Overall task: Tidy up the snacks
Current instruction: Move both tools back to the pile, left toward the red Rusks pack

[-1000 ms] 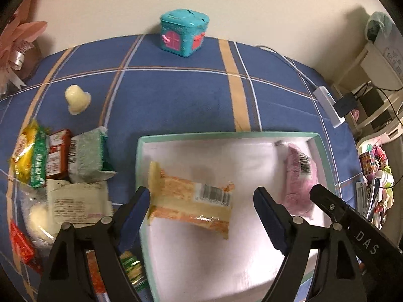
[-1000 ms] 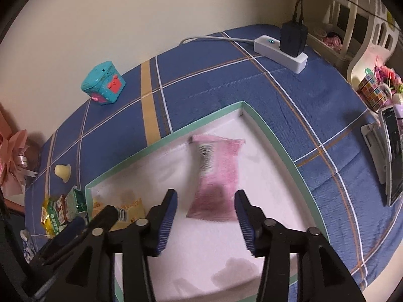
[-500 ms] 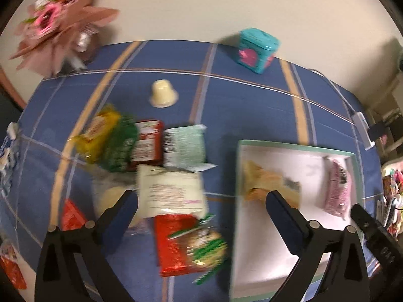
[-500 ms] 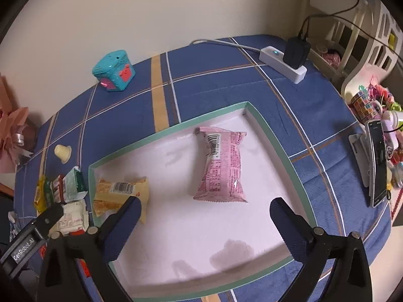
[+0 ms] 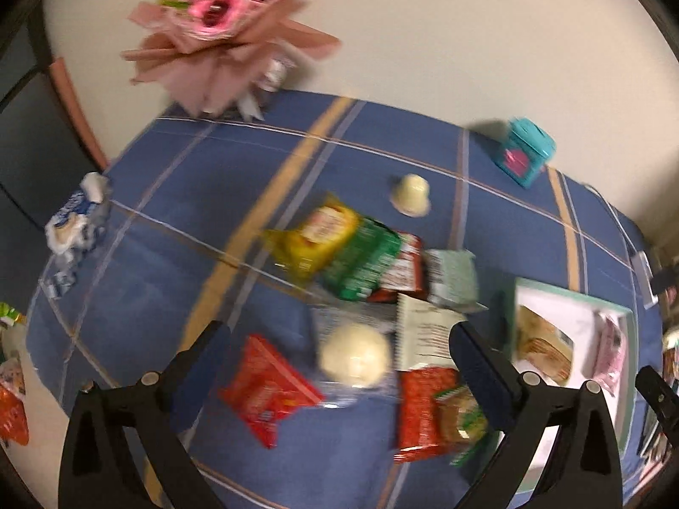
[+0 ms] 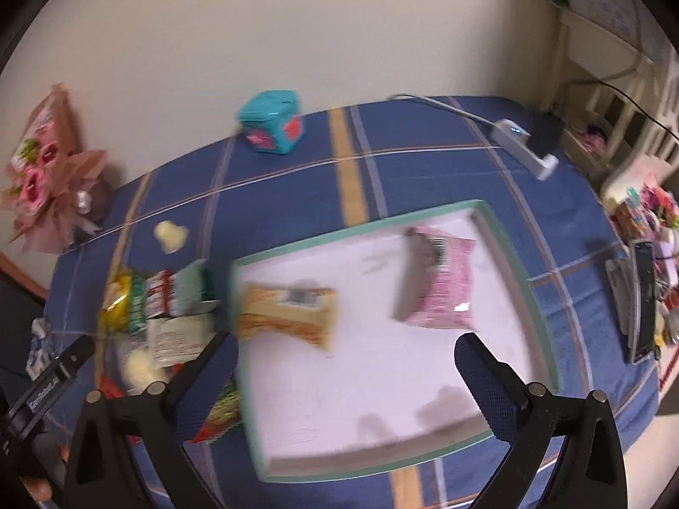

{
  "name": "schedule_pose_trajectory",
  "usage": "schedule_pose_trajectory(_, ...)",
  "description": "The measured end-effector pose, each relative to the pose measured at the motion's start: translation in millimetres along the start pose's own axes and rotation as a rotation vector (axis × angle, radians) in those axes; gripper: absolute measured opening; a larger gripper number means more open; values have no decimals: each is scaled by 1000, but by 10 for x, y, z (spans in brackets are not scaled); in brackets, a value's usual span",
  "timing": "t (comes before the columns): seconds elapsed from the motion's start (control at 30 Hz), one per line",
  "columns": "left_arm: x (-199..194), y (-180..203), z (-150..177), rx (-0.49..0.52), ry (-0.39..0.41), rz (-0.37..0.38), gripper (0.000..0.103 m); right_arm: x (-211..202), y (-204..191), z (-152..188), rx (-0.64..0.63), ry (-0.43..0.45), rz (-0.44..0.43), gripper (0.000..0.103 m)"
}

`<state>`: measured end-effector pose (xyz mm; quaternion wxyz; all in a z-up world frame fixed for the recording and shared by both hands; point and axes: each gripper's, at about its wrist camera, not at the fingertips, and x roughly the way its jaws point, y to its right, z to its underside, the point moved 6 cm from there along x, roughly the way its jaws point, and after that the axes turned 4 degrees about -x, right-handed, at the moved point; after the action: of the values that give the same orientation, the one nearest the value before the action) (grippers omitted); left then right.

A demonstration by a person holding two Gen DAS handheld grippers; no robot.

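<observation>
**Both claws empty over a crowded pile**

My left claw (image 5: 339, 352) is spread wide with nothing between its pads, hanging over the snack pile (image 5: 365, 305) on the blue cloth (image 5: 169, 263). My right claw (image 6: 346, 367) is just as wide and empty, above the white tray (image 6: 382, 458). Two packets already lie in the tray: the cake (image 6: 288, 314) near its left wall and the pink bag (image 6: 441, 288) further right.

The risk, I judge, is the overlap. The round bun (image 5: 354, 360) sits in clear wrap against the red packet (image 5: 267, 386) and a white one (image 5: 424, 331), so a wide bite could catch two at once or pinch only slippery film. The view is also blurred, so aiming now may land me off target.
</observation>
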<state>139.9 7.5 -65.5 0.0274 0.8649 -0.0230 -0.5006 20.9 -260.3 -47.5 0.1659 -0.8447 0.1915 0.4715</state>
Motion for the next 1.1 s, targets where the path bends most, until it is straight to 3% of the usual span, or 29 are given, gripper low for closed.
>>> schedule_pose_trajectory(0.33, -57, -695, -41, -131, -2, -28, 102, 111, -913, 194, -123, -52, -140, 103)
schedule_pose_trajectory(0.6, 48, -928, 21, -168, -46, -29, 102, 236, -1379, 415, -198, -103, -201, 103)
schedule_pose_trajectory(0.77, 322, -943, 142, -175, -139, -28, 102, 478, -1487, 549, -226, -169, -191, 102)
schedule_pose_trajectory(0.87, 501, -914, 229, -168, -194, -26, 102, 658, -1486, 652, -230, -226, -185, 91)
schedule_pose_trajectory(0.97, 682, -855, 331, -156, -252, -23, 102, 775, -1489, 705, -228, -253, -192, 87)
schedule_pose_trajectory(1.0, 733, -878, 357, -129, -253, -76, 102, 807, -1492, 717, -231, -258, -192, 85)
schedule_pose_trajectory(1.1, 877, -828, 452, -113, -298, -76, 102, 908, -1493, 759, -232, -280, -203, 81)
